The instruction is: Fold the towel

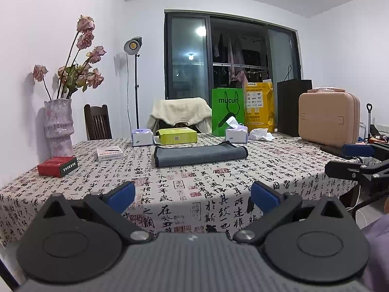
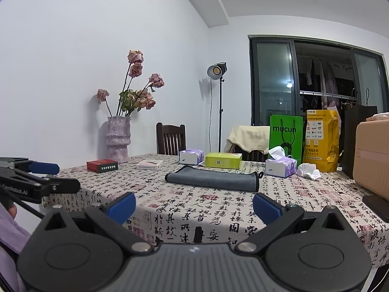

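A grey towel with a dark border (image 1: 198,155) lies folded flat on the table with the calligraphy-print cloth (image 1: 184,189). It also shows in the right wrist view (image 2: 212,178). My left gripper (image 1: 192,196) is open and empty, held above the table's near edge, well short of the towel. My right gripper (image 2: 193,206) is open and empty too, near the front edge. Each gripper shows at the side of the other's view: the right one (image 1: 350,160) and the left one (image 2: 46,177).
Behind the towel stand a yellow-green box (image 1: 177,135), two tissue packs (image 1: 142,138) (image 1: 236,134), a crumpled tissue (image 1: 261,134) and bags (image 1: 227,110). A vase of dried roses (image 1: 58,126), a red box (image 1: 57,166) and a white box (image 1: 110,152) are left. A tan case (image 1: 329,119) is right.
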The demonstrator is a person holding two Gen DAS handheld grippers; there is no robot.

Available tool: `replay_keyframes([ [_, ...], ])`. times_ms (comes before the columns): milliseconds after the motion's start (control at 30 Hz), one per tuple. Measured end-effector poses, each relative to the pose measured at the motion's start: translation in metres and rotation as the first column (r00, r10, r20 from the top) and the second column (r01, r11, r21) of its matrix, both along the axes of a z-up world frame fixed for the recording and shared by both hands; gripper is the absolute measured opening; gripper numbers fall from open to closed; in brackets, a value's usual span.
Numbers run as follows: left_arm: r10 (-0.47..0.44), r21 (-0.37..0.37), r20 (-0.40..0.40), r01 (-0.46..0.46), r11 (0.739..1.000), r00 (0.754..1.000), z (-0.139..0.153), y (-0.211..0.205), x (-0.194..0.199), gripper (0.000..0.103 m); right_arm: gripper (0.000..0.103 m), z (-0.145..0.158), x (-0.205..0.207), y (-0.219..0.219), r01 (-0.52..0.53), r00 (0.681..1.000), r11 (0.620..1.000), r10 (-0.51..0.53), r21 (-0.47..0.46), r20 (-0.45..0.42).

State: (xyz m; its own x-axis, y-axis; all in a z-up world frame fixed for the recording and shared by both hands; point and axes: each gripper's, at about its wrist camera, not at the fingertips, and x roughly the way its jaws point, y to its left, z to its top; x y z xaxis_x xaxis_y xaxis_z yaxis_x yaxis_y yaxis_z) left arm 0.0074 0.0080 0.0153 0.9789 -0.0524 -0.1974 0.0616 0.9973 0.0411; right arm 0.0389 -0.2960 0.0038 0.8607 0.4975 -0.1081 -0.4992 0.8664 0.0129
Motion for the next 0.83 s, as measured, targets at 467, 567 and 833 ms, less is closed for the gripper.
replay_keyframes([
  [467,-0.010,0.006,0.021,0.010,1.000,1.000,0.0094,-0.0024,-0.0003,0.103,0.103,0.0094,-0.0008,-0.0004,-0.003,1.000,1.000,0.003,0.001,0.027],
  [567,-0.011,0.007,0.022,0.011,1.000,1.000,0.0092,-0.0025,-0.0005,0.103,0.103,0.0093,-0.0002,-0.0009,-0.004,1.000,1.000,0.004,0.002,0.024],
  [833,-0.006,0.008,0.017,0.006,1.000,1.000,0.0081,-0.0022,0.0000,0.103,0.103,0.0085,0.0012,-0.0003,0.000,1.000,1.000,0.001,-0.009,0.025],
])
